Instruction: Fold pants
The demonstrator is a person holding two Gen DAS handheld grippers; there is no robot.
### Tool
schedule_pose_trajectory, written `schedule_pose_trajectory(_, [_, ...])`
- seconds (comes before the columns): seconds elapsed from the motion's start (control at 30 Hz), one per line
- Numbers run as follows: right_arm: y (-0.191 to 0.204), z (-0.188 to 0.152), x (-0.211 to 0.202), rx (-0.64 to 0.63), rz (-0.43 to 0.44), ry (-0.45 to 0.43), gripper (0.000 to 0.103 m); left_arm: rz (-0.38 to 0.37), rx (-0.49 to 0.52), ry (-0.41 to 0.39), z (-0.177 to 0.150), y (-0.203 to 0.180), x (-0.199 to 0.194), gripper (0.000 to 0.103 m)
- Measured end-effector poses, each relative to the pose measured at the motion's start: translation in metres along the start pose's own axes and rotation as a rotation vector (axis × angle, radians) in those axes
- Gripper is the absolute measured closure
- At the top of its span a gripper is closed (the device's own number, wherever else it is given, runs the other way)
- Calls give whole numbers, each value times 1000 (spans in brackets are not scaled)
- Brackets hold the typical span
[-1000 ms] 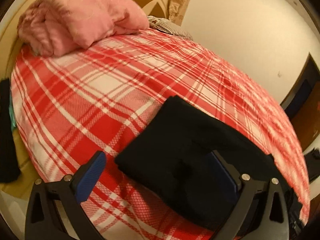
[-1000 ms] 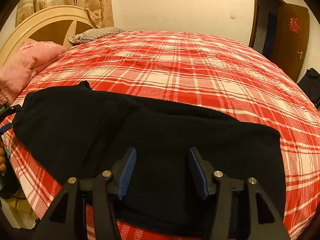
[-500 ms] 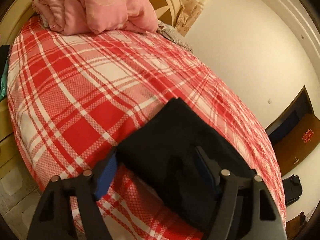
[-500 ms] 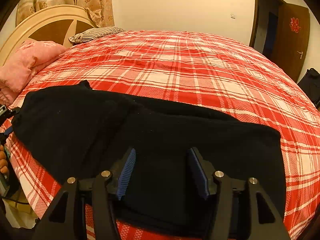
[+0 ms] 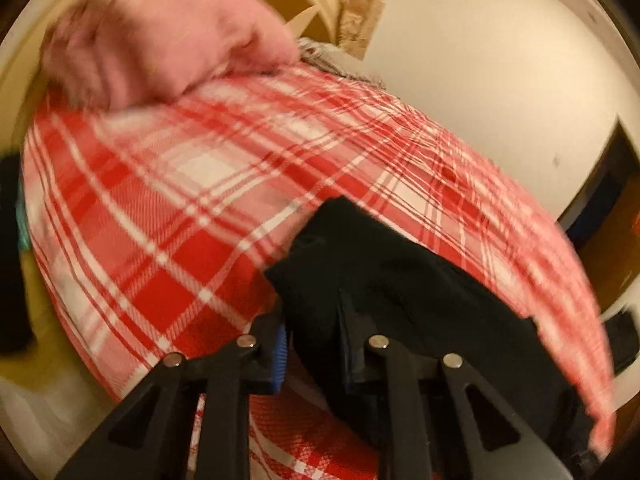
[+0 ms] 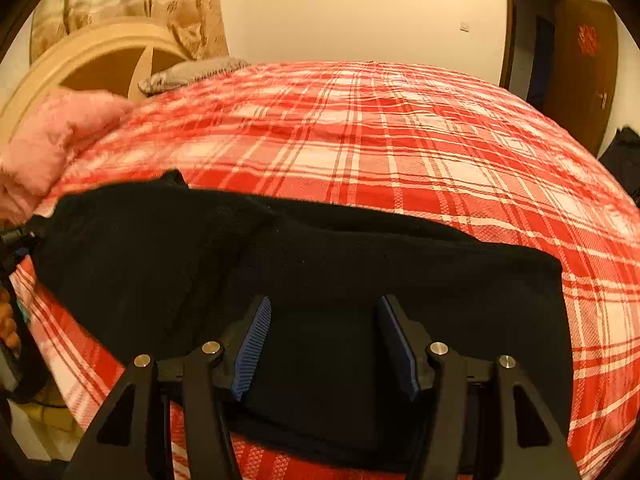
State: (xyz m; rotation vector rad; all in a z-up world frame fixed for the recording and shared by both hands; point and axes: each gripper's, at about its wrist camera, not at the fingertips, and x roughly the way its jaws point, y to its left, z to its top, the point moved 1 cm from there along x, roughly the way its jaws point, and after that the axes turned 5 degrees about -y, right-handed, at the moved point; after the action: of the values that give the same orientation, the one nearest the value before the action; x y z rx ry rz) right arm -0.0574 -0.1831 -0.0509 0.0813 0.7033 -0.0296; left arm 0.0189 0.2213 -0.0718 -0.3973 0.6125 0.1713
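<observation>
A pair of black, soft-knit pants [image 6: 320, 264] lies flat across the near side of a bed covered with a red-and-white plaid bedspread [image 6: 400, 140]. In the right wrist view the garment stretches from the far left edge of the bed toward the right, its right end cut square and its upper edge running in a long, slightly raised line.

The left claw [image 5: 312, 340] is clenched on the left end of the pants [image 5: 400, 280]: dark cloth fills the narrow gap between its blue-padded fingers [image 5: 279, 356], and the corner of the fabric stands up above them. This view is blurred, so finer detail of the grip cannot be made out. The same claw shows at the far left of the right wrist view, at the tip of the garment, with part of a hand [image 6: 8, 320] beneath it.

The right claw [image 6: 324, 344] is released, its two blue ribbed pads set wide apart over the middle of the pants, near their lower edge; whether the pads touch the cloth cannot be told.

A crumpled pink quilt [image 6: 52, 140] lies at the head of the bed beside a grey striped pillow [image 6: 192, 74], in front of a cream curved wooden headboard [image 6: 92, 60]. A dark brown door [image 6: 584, 68] stands at the right of the room.
</observation>
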Motion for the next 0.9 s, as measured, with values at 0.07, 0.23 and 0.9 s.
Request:
schedule_pose_trajectory(0.07, [-6,3,-8,31,8,-29,45,-8,51,-26,4,-13,-8,82])
schedule_pose_trajectory(0.23, [-32,11,-21,103,-5,-76,45,-141,213,-117,12,-66,-46,82])
schedule_pose_trajectory(0.9, [-108,-6,-60,308,-36,-108,45,-717,788,15,-118,-269,-105,82])
